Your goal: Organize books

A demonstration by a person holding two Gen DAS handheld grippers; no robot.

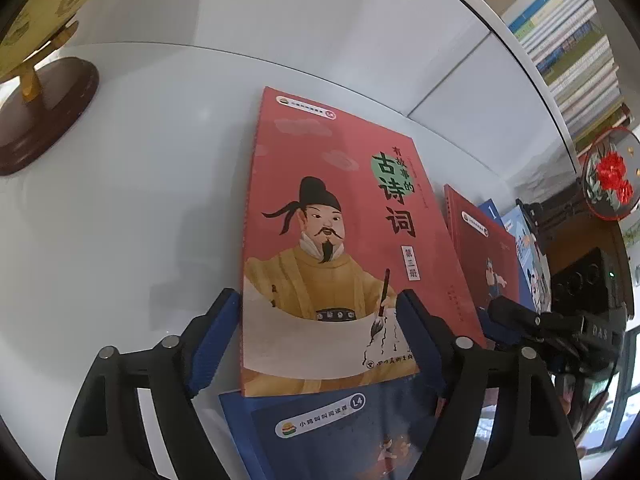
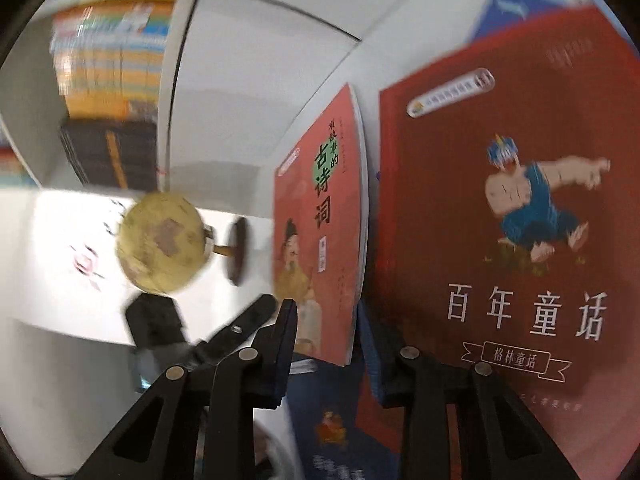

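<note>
My left gripper (image 1: 320, 336) stands apart astride the pink book (image 1: 344, 216), a thin, glossy, floppy paperback; grip near its spine. Right gripper (image 2: 328, 344) half-apart beside the red book (image 2: 520, 208), holding nothing.

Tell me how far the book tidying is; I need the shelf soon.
Looks done: nothing clearly yet. In hand: the left gripper straddles the pink poetry book, jaws open; the right gripper nears the red fairy-tale book. Left: both, plus the blue book.
</note>
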